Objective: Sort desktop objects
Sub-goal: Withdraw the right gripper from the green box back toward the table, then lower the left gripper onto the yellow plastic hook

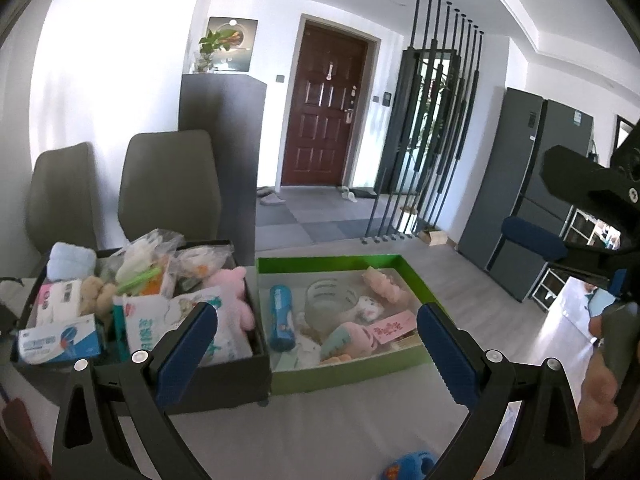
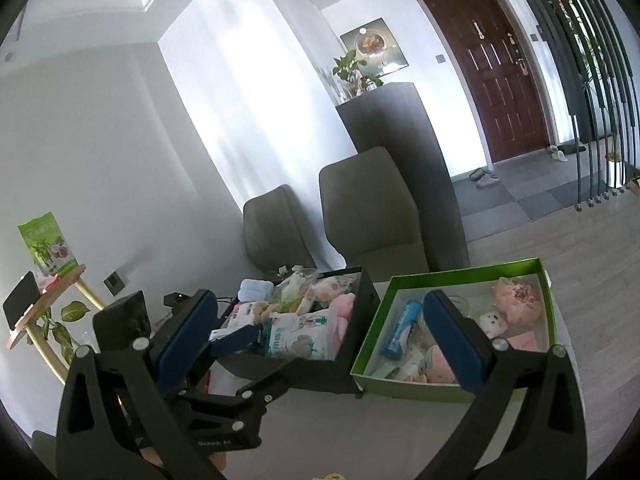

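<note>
Fingers on both grippers stand wide apart and hold nothing. I see the left gripper (image 1: 316, 344) above the pale bench (image 1: 320, 420), its blue-padded fingers (image 1: 188, 352) framing the two boxes. The right gripper (image 2: 320, 340) is spread the same way over the same bench.

Landmark: the green box (image 1: 348, 372). It sits on the bench, touching the black box (image 1: 224, 380) on its left. Inside the green box I note a blue tube (image 1: 282, 320), a clear glass jar (image 1: 328, 304), a pink plush (image 1: 386, 286) at the far side, a small white plush (image 1: 366, 308) and a pink card (image 1: 390, 326). The black box is heaped with packets, a pink plush toy (image 1: 236, 296), a tan bear (image 1: 96, 292) and a pale blue towel (image 1: 70, 264).

Behind the black box stand two grey-green chairs (image 1: 172, 184). Beyond the green box lie wood flooring, a dark red door (image 1: 324, 108), a black slatted screen (image 1: 440, 120) and a grey cabinet (image 1: 222, 112) carrying a plant.

Left wrist view only: a grey refrigerator (image 1: 524, 192) right of the green box, a blue toy (image 1: 412, 466) on the bench near the lower edge, and the right gripper entering from the right.

Right wrist view only: a round wooden side table (image 2: 44, 304) far left of the black box with a green packet (image 2: 46, 248) on it, and the left gripper (image 2: 224, 344) crossing in front of the black box.
</note>
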The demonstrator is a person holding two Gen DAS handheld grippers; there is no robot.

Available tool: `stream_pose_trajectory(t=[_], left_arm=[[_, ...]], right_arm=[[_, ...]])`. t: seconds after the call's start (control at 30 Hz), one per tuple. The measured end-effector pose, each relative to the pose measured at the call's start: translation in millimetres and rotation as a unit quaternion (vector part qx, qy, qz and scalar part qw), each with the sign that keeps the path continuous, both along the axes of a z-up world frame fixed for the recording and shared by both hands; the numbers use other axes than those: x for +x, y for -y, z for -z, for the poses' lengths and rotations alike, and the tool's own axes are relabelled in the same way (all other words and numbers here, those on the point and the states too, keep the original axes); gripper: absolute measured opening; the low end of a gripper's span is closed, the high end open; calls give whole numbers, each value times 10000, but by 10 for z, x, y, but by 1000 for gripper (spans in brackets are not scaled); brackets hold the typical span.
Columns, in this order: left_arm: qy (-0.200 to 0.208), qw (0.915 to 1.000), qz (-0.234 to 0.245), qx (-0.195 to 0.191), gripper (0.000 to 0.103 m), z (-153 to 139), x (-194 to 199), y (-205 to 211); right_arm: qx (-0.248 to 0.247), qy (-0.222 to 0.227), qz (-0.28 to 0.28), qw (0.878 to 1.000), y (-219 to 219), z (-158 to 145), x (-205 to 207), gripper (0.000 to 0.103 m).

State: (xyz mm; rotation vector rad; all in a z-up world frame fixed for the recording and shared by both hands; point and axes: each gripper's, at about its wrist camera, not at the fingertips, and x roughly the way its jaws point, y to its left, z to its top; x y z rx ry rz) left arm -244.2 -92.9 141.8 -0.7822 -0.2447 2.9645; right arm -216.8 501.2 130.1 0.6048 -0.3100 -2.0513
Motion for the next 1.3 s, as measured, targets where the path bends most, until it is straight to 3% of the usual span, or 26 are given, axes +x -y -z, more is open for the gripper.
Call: stream_pose_trajectory(t=[0.33,0.7,0.9,1.07,1.23,1.3], left_arm=[[89,9999,-17,79,100,34,291,13],[-119,9995,-181,235,100,-7,752,89],[-135,9991,-263,290,100,13,980,162],[-176,9973,-367,606,100,122,1195,227],[-223,9945,-304,979,98,552,1491,214],[-70,9935,-380,1074,82,727,1480,250]], right_arm=[[-82,-2,147,9999,-252,-19,233,103],[-69,-178,234,9995,-410,-45,572,103],[-218,-531,312,9979,-508,-69,889,103],[-306,-553,203,9978,-589,308,1169,103],[-65,-251,-200,9995,-450,748,1273,84],[119,-130,-296,9994,-407,914,1324,76]])
